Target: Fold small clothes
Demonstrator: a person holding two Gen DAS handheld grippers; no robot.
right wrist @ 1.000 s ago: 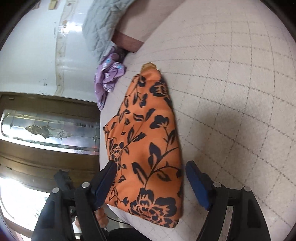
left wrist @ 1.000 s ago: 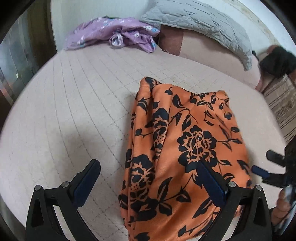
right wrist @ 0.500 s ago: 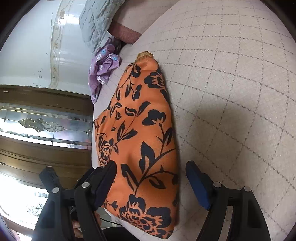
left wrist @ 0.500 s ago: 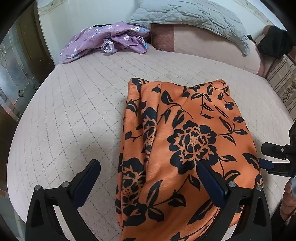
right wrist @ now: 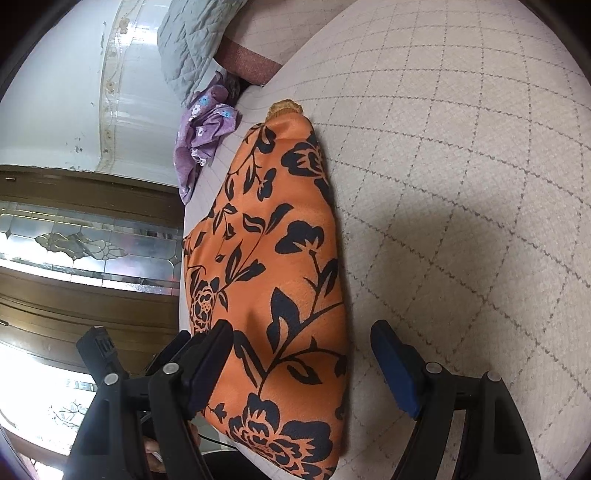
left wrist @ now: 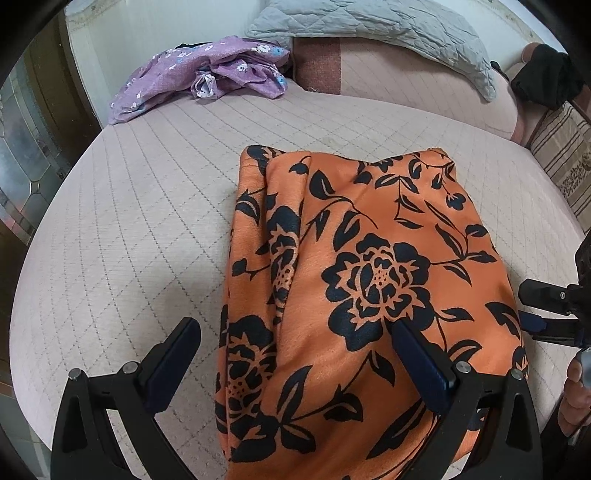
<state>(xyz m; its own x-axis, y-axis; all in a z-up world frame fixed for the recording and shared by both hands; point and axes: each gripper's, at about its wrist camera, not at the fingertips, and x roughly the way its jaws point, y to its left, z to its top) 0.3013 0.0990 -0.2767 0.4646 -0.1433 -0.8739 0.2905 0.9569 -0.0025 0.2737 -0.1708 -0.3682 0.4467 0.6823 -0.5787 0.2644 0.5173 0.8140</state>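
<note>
An orange garment with a black flower print (left wrist: 369,280) lies folded into a rough rectangle on the quilted bed (left wrist: 129,240). My left gripper (left wrist: 295,354) hovers open over its near left part; the right finger is above the cloth, the left finger above bare bed. My right gripper (right wrist: 306,362) is open too, and the garment's (right wrist: 273,277) near right edge lies between its fingers without being pinched. In the left wrist view that right gripper (left wrist: 546,310) shows at the garment's right side, with a person's hand (left wrist: 576,384) behind it.
A crumpled purple flowered garment (left wrist: 207,77) lies at the bed's far left corner. A grey quilted pillow (left wrist: 369,26) and a black item (left wrist: 546,77) sit along the head end. A striped cushion (left wrist: 565,155) is at the right, and a glass-panelled door (right wrist: 74,251) stands beyond the bed edge.
The left wrist view has rolled a little, so the bed sits more level in the picture. The orange garment lies as before, and both grippers stay open in about the same places.
</note>
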